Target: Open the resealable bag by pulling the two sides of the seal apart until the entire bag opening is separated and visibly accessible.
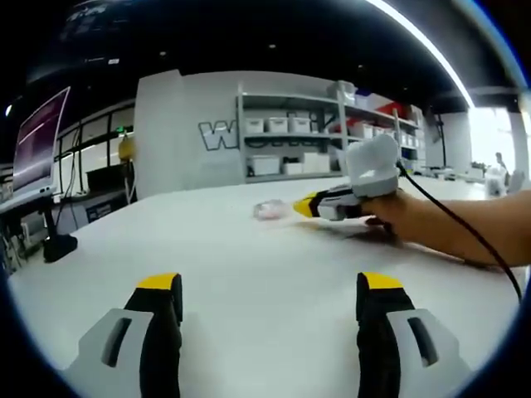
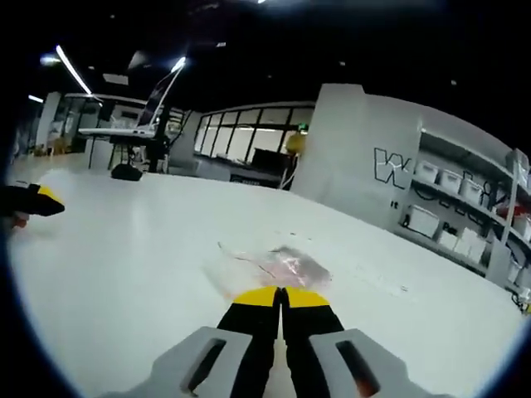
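A small clear resealable bag (image 1: pixel 270 210) (image 2: pixel 274 267) lies flat on the white table (image 1: pixel 249 257), with something pinkish inside. My right gripper (image 2: pixel 280 296) is shut, and its yellow tips sit at the bag's near edge. No film shows between them. In the left gripper view a hand holds that right gripper (image 1: pixel 305 206) low over the table, its tip at the bag's right side. My left gripper (image 1: pixel 270 283) stands open with nothing between its widely parted jaws, well short of the bag. Its yellow tip (image 2: pixel 33 201) shows at the left edge of the right gripper view.
A person's forearm (image 1: pixel 473 232) and a black cable (image 1: pixel 465 228) cross the right of the table. A black stand (image 1: pixel 58 246) with a laptop (image 1: pixel 37 137) is at the left edge. Shelves with white bins (image 1: pixel 286 141) line the back wall.
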{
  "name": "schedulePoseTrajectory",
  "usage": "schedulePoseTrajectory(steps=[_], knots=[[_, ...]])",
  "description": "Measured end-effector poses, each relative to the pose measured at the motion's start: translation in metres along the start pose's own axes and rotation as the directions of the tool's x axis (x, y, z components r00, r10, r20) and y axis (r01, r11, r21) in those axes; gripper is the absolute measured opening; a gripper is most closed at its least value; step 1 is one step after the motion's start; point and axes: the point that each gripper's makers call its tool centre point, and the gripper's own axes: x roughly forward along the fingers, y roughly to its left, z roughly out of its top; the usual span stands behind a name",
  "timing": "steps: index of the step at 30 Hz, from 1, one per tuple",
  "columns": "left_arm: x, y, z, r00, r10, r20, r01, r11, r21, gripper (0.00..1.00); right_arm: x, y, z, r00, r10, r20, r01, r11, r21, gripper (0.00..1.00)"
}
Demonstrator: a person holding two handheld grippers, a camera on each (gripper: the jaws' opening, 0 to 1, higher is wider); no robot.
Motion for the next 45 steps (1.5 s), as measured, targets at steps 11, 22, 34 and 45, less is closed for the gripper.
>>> schedulePoseTrajectory(steps=[11, 22, 34, 45], knots=[[-0.003, -0.002, -0.001, 1.0, 0.001, 0.001, -0.001, 1.0, 0.001, 0.86, -0.002, -0.012, 0.027, 0.997, -0.037, 0.069, 0.026, 0.986, 0.162, 0.0], [-0.004, -0.002, -0.002, 1.0, 0.004, -0.001, -0.004, 1.0, 0.004, 0.86, -0.003, -0.022, 0.057, 0.989, -0.065, 0.132, 0.027, 0.962, 0.272, 0.0], [-0.005, -0.003, -0.001, 1.0, 0.003, 0.0, -0.003, 1.0, 0.006, 0.86, -0.035, -0.001, 0.077, 0.977, -0.046, 0.206, -0.032, 0.931, 0.363, 0.0], [-0.005, -0.001, -0.001, 1.0, 0.007, -0.002, -0.007, 1.0, 0.008, 0.86, -0.05, 0.009, 0.086, 0.972, -0.021, 0.233, -0.071, 0.923, 0.379, 0.0]])
